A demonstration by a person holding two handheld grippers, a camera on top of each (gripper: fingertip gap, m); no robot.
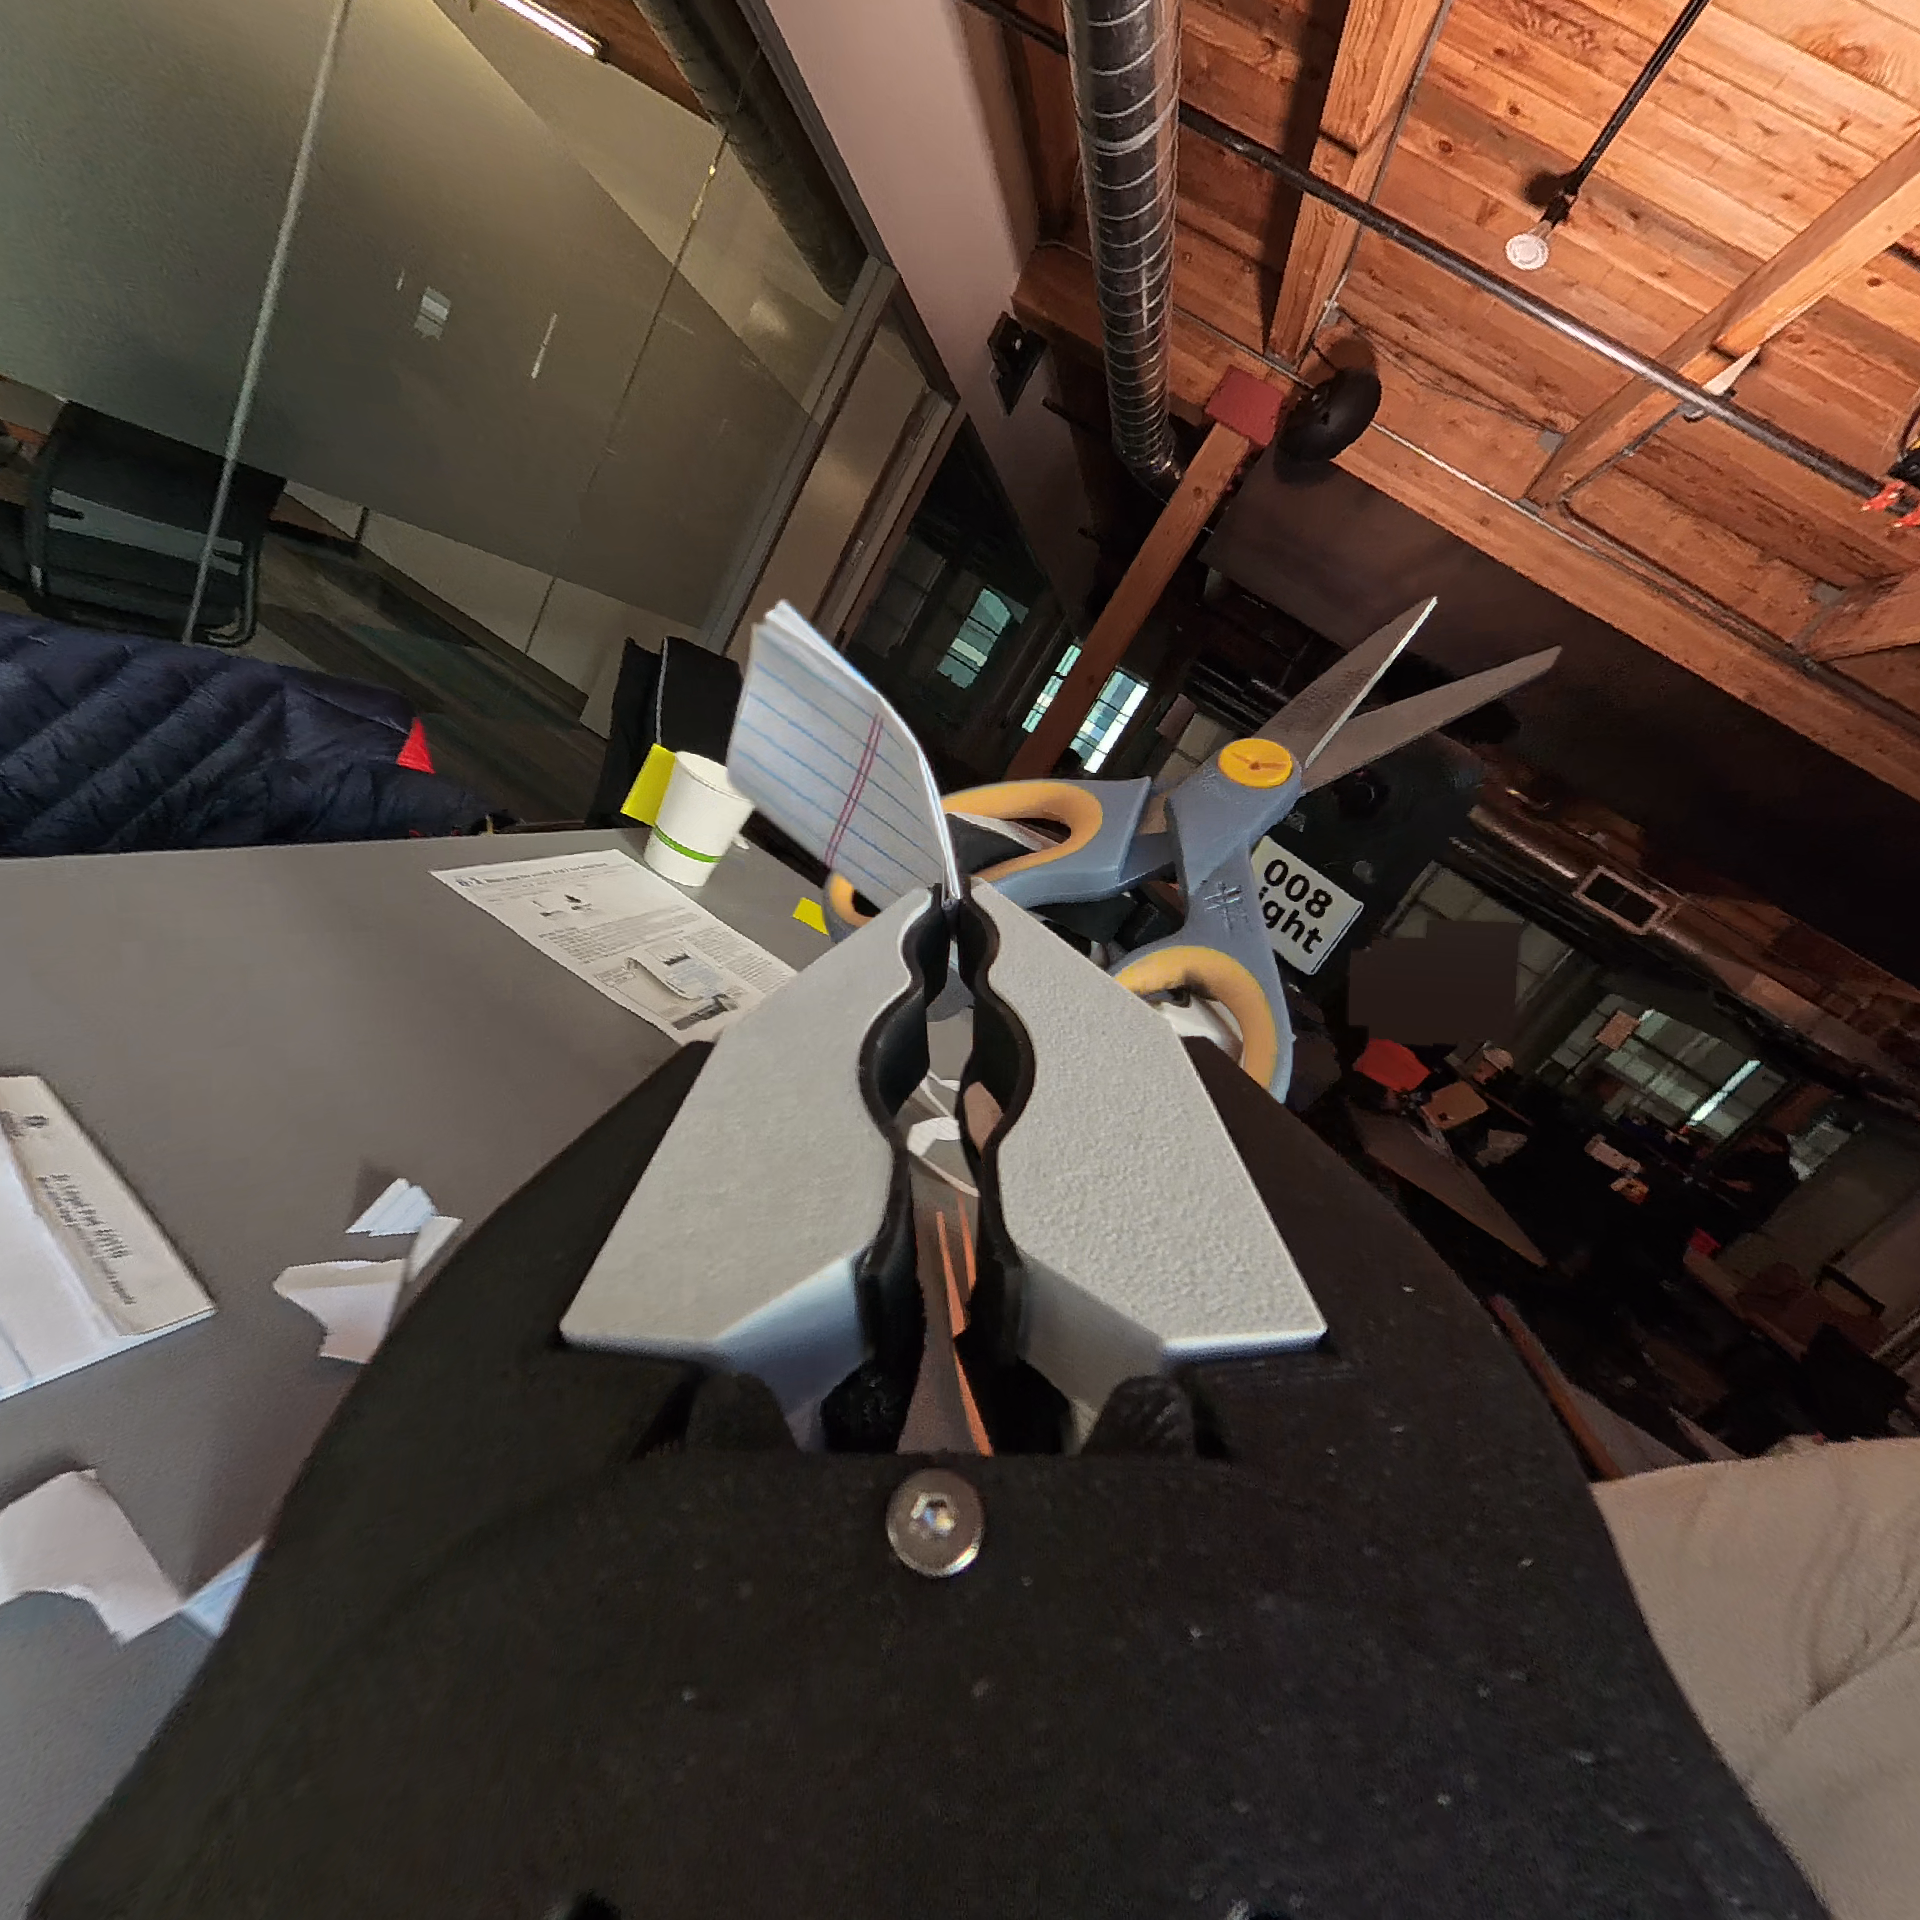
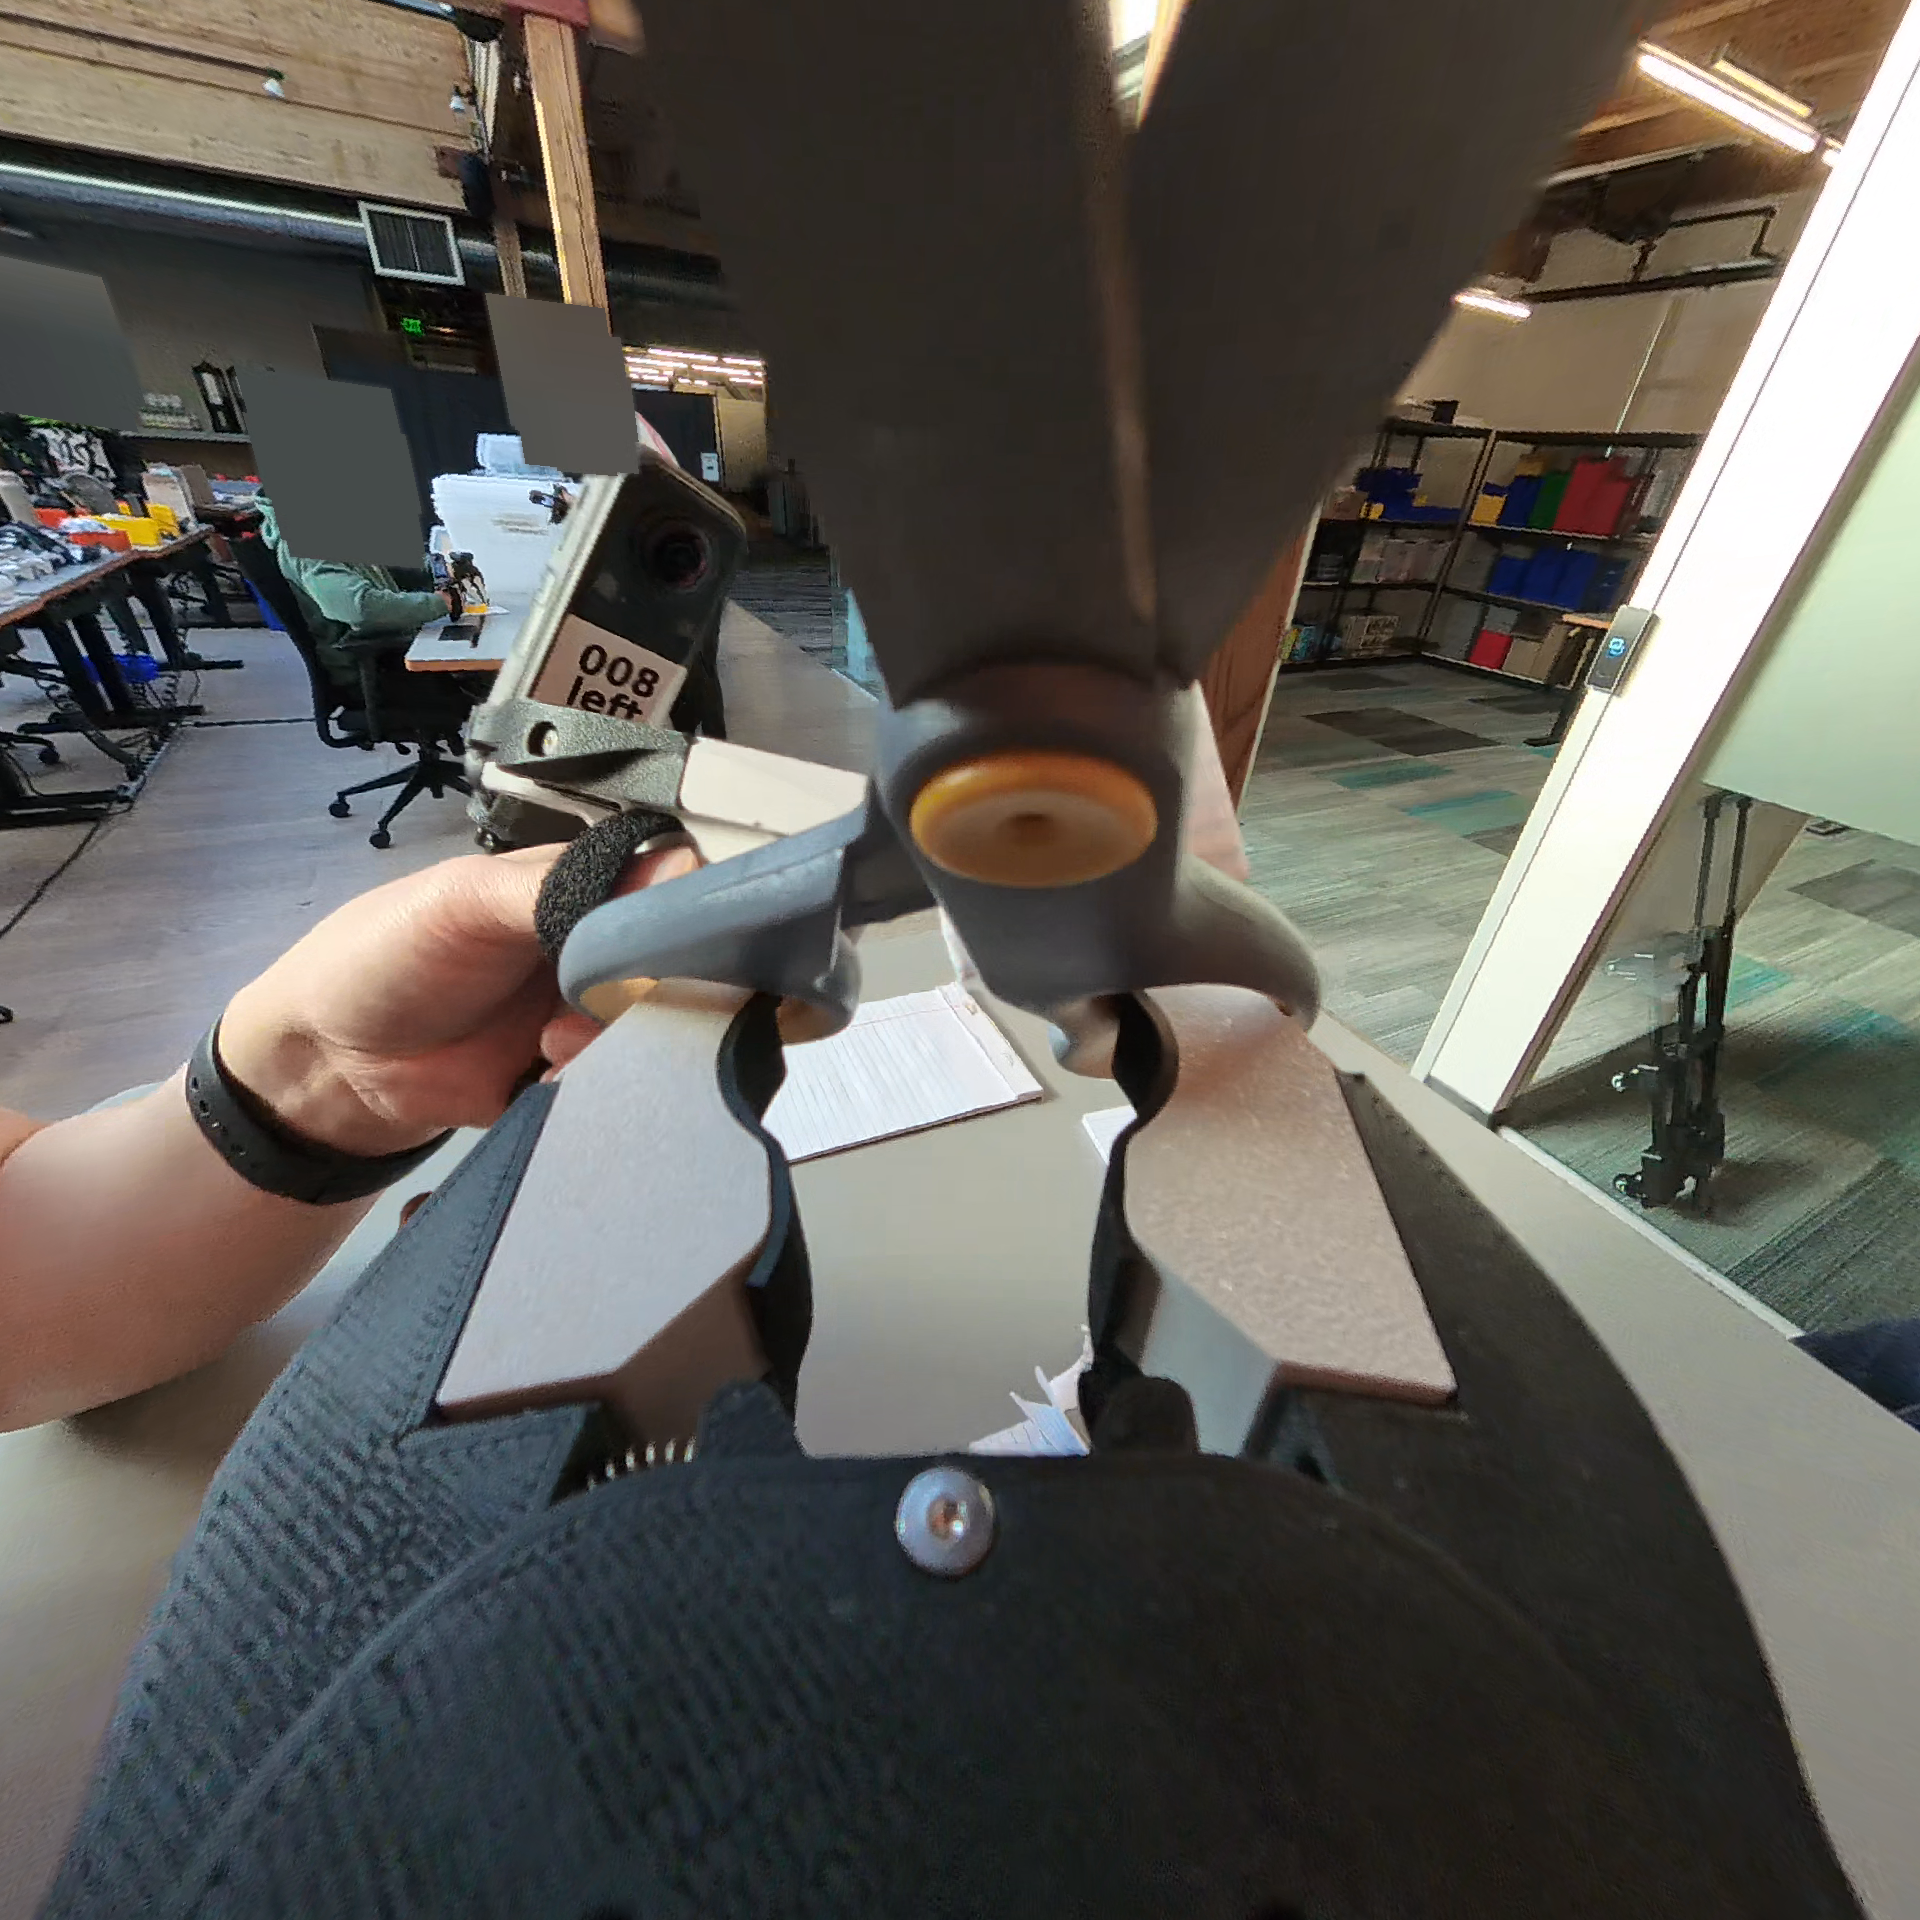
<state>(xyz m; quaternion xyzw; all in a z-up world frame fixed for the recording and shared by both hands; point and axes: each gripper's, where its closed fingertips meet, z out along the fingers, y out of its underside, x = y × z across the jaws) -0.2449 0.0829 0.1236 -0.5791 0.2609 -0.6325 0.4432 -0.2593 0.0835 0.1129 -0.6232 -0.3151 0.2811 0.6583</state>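
My left gripper (image 1: 951,904) is shut on a small folded piece of lined paper (image 1: 831,769), which stands up from the fingertips above the grey table (image 1: 260,987). Grey and yellow scissors (image 1: 1216,831) hang just behind the paper with their blades open, pointing up and right. In the right wrist view my right gripper (image 2: 951,1013) has its jaws spread, one fingertip in each handle loop of the scissors (image 2: 1034,816). The blades fill the top of that view. A hand (image 2: 416,987) with a black wristband holds the left gripper's camera body (image 2: 634,582) to the left.
Torn paper scraps (image 1: 364,1278) lie on the table at the left, with a printed sheet (image 1: 623,935) and a white paper cup (image 1: 696,821) farther back. A lined pad (image 2: 894,1070) lies under the scissors. A glass wall (image 2: 1662,935) stands to the right. My two grippers' fingertips are within a few centimetres of each other.
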